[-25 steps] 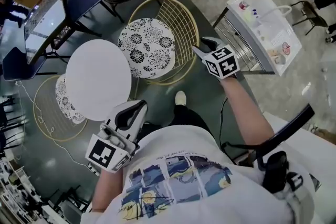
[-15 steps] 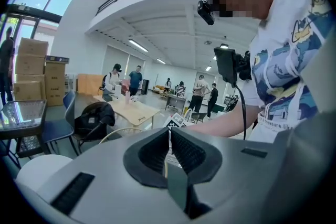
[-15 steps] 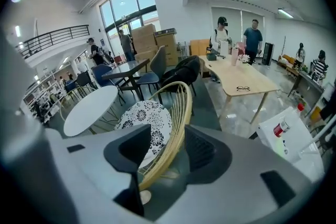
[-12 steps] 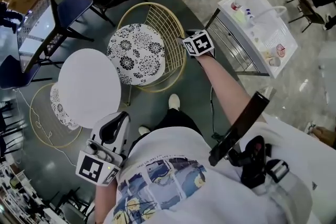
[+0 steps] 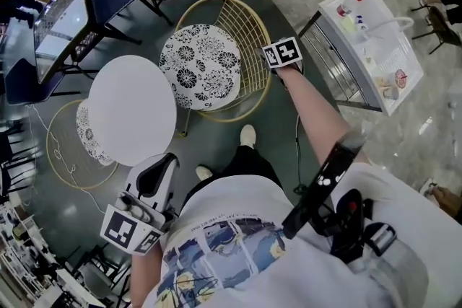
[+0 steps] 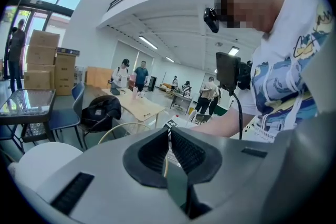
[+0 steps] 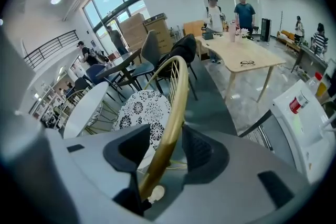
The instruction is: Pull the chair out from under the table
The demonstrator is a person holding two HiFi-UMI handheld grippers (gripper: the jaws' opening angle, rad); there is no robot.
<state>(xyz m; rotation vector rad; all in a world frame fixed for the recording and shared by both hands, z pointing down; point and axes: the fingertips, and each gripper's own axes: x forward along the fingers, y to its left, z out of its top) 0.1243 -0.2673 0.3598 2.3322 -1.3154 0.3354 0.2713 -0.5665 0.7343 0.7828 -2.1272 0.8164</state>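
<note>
Two grippers are in view, and the change is in the right gripper (image 7: 169, 139). It has come down from above the wire chair (image 5: 249, 25) onto the chair's back, at the upper middle of the head view. Its jaws have just been opening and now stand wide, with the chair's gold rim (image 7: 176, 97) running between them; the pads do not look pressed on it yet. The left gripper (image 6: 168, 132) hangs at the lower left, jaws closed on nothing. The chair stands up and right of the round white bench (image 5: 132, 110), its patterned cushion (image 5: 201, 67) just beside the bench's edge. So the grasp looks lined up. What probably remains is closing on the rim and drawing the chair toward the person.
</note>
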